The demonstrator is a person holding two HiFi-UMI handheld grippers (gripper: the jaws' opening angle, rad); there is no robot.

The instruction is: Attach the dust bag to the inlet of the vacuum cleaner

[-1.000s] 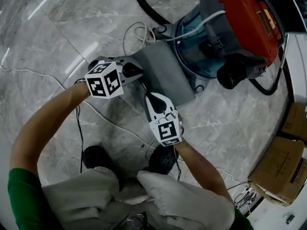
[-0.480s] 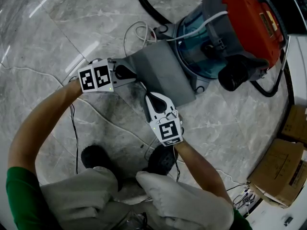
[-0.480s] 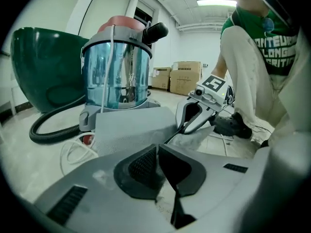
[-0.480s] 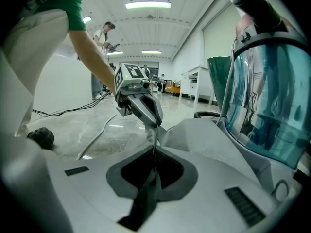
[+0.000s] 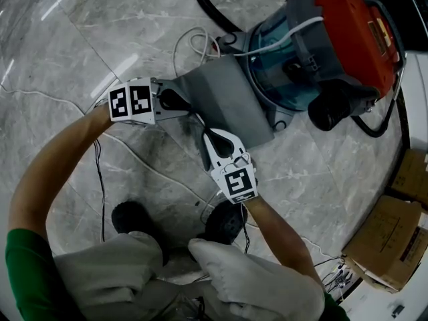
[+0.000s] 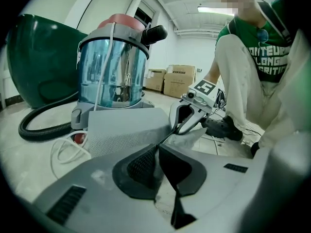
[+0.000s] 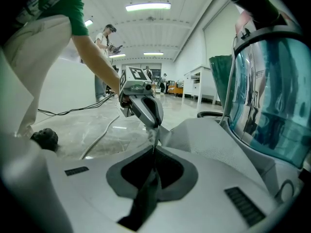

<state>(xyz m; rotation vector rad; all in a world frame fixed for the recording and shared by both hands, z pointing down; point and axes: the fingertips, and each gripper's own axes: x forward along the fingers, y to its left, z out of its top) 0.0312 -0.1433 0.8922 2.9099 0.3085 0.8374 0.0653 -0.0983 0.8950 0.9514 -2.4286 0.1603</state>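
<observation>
The grey dust bag (image 5: 227, 102) lies flat on the marble floor, its far end against the vacuum cleaner (image 5: 328, 45) with the red lid and clear blue drum. My left gripper (image 5: 190, 109) is shut on the bag's near left corner; in the left gripper view the thin fabric edge (image 6: 126, 127) runs between the closed jaws of the left gripper (image 6: 158, 147). My right gripper (image 5: 206, 134) is shut on the bag's near edge, a short way from the left one. The right gripper view shows the bag (image 7: 209, 137) pinched in the right gripper (image 7: 153, 149), with the drum (image 7: 272, 96) at right.
A black hose (image 5: 207, 5) and a white cable (image 5: 190, 45) curl on the floor beside the vacuum. Cardboard boxes (image 5: 394, 233) stand at the lower right. A green bin (image 6: 39, 67) sits behind the hose. The person's shoes (image 5: 130, 219) are near the grippers.
The left gripper has rolled and shifted slightly left, still holding the bag's corner. The right gripper has kept still.
</observation>
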